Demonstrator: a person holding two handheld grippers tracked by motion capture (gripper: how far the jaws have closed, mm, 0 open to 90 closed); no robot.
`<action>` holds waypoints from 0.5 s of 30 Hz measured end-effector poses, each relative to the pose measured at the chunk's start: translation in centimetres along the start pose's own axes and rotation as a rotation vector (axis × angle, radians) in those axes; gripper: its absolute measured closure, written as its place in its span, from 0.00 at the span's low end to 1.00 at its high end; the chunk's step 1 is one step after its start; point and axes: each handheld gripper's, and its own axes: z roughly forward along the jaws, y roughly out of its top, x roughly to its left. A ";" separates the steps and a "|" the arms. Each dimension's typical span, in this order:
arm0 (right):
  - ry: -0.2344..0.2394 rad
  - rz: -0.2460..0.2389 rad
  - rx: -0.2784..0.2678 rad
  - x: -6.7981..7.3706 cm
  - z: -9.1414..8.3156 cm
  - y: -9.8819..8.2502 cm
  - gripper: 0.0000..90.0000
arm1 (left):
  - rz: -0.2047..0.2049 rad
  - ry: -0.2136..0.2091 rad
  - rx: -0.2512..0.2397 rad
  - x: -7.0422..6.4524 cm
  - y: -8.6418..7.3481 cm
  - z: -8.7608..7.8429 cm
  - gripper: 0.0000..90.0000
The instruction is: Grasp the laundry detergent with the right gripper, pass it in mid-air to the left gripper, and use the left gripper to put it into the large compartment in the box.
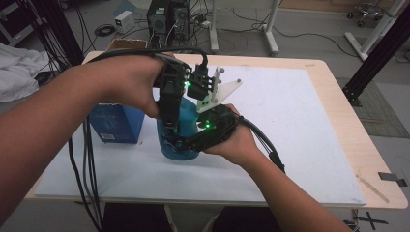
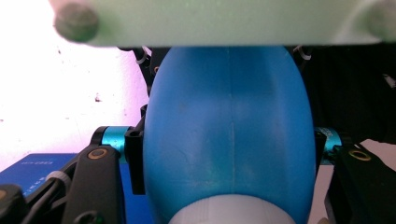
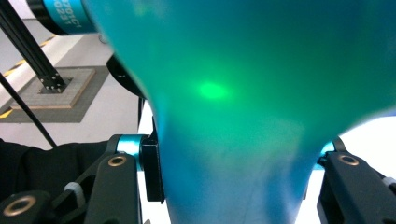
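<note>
Gripping one blue, smooth plastic bottle (image 1: 186,121) from above, the left gripper (image 1: 170,126) has its fingers (image 2: 134,163) closed against the bottle's rounded sides; in the left gripper view the black pads press on both flanks of the egg-shaped blue body (image 2: 229,140), just above a paler ribbed band at its near end. The right gripper (image 1: 181,143) comes in low from the side, and its fingers (image 3: 152,170) are likewise clamped on the same bottle, at a narrower waist (image 3: 233,177) where the body tapers. Both grips are tight, with no gap visible between pad and plastic.

The bottle stands upright on the white mat (image 1: 300,145) that covers the pale wooden surface (image 1: 338,96), near its middle, with the two grippers stacked one over the other on it.

Count: one bottle, two grippers, one dark blue cardboard box (image 1: 118,123) standing just left of the bottle. A white three-cornered plate (image 1: 223,92) with small grey studs sits on the right gripper. The bottle's skin is matt with a faint moulded seam down its centre; a green light reflects on it.
</note>
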 end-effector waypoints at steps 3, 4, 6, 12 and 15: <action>-0.004 0.001 -0.016 0.0 -0.2 -0.1 0.49 | 0.002 -0.005 -0.007 0.1 0.0 -0.3 0.44; -0.001 0.007 -0.022 0.1 -0.3 -0.1 0.48 | -0.001 -0.003 -0.008 0.1 0.0 -0.3 0.44; -0.002 0.024 -0.038 0.0 -0.7 -0.2 0.42 | 0.000 -0.001 0.004 0.2 0.1 -0.2 0.44; -0.027 0.076 -0.035 -0.5 -2.0 -0.8 0.30 | -0.017 -0.008 0.013 0.4 -0.2 -0.3 0.44; -0.034 0.076 -0.013 -0.5 -2.9 -1.0 0.25 | -0.029 -0.004 0.012 0.6 -0.4 -0.6 0.44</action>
